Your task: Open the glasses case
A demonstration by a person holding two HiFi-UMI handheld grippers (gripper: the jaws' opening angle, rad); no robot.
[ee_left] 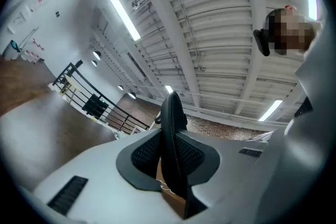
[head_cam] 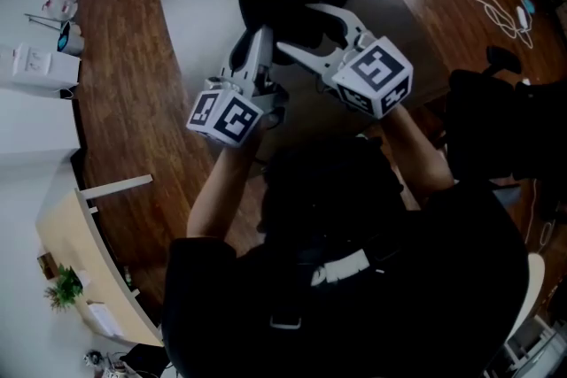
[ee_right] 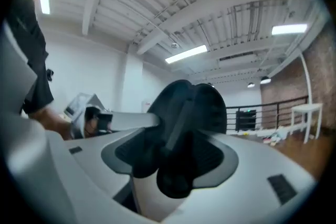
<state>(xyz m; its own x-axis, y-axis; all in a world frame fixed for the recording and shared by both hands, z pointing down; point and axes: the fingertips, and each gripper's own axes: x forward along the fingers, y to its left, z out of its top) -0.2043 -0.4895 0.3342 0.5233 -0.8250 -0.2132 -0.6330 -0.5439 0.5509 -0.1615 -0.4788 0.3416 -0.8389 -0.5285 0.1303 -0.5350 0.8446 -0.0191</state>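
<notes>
Glasses case [ee_right: 189, 107], black, rounded, stitch-edged

matt black case [head_cam: 288, 0], glossy wooden floor [head_cam: 120, 106]

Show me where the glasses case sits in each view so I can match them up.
Head view: glasses case upper centre, between both tools.
Left gripper view: lower centre, a thin black edge pinched in the left tool.
Right gripper view: centre, its wide black body inside the right tool.
Shared landmark: the wooden floor, far left and lower right in the gripper views.
</notes>
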